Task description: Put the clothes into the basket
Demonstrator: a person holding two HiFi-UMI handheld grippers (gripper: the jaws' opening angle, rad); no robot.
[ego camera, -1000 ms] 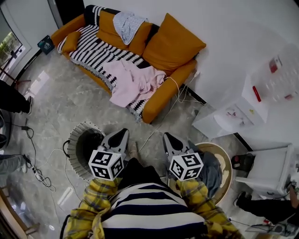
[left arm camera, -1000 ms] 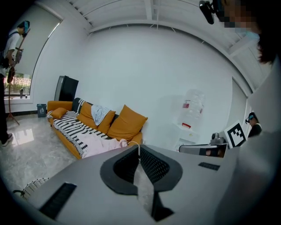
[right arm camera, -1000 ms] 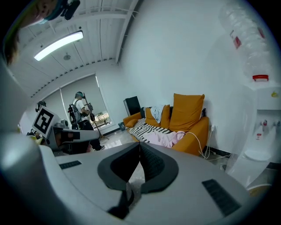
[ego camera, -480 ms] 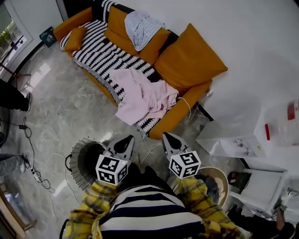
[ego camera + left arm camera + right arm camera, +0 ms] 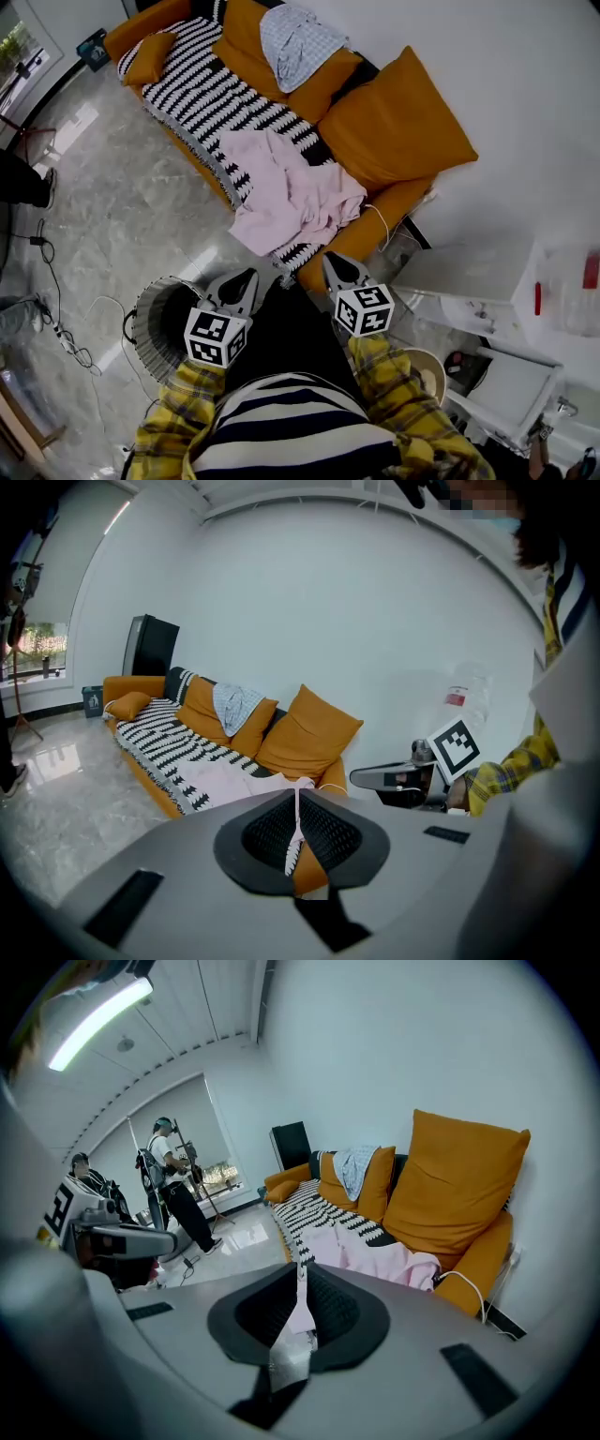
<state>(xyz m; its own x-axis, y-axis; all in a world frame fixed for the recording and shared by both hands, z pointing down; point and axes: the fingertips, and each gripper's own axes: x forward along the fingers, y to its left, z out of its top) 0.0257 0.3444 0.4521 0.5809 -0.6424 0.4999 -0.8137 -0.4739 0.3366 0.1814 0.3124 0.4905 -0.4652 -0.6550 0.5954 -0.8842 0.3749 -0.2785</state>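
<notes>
1. Clothes are all still on the orange sofa [image 5: 352, 244]. It has drawn nearer and lower in the head view over the last second, as the person walked up to it.
2. Nearest is the pink garment [image 5: 295, 197], sprawled over the striped throw [image 5: 216, 94] at the seat's front edge, with one end hanging down the front. A second ago it lay well apart from the grippers; now it is near, just ahead of them. I'd judge it to be the first pick.
3. On the floor just beside the person's left side stands the basket [image 5: 150, 314], dark, round and ribbed, partly hidden behind the left gripper. It has kept that station through the approach, so the carry back looks short. Its inside is too dark for me to tell what it holds.
4. Farther off, a checked garment [image 5: 298, 37] is draped over a back cushion. That one looks likely to need a longer reach.
5. Smallest are the tools: the left gripper [image 5: 246, 276] and the right gripper [image 5: 330, 262] both point toward the sofa. Each has its jaws pressed together on nothing, just as in the two earlier moments. They must part before either can take cloth.
</notes>
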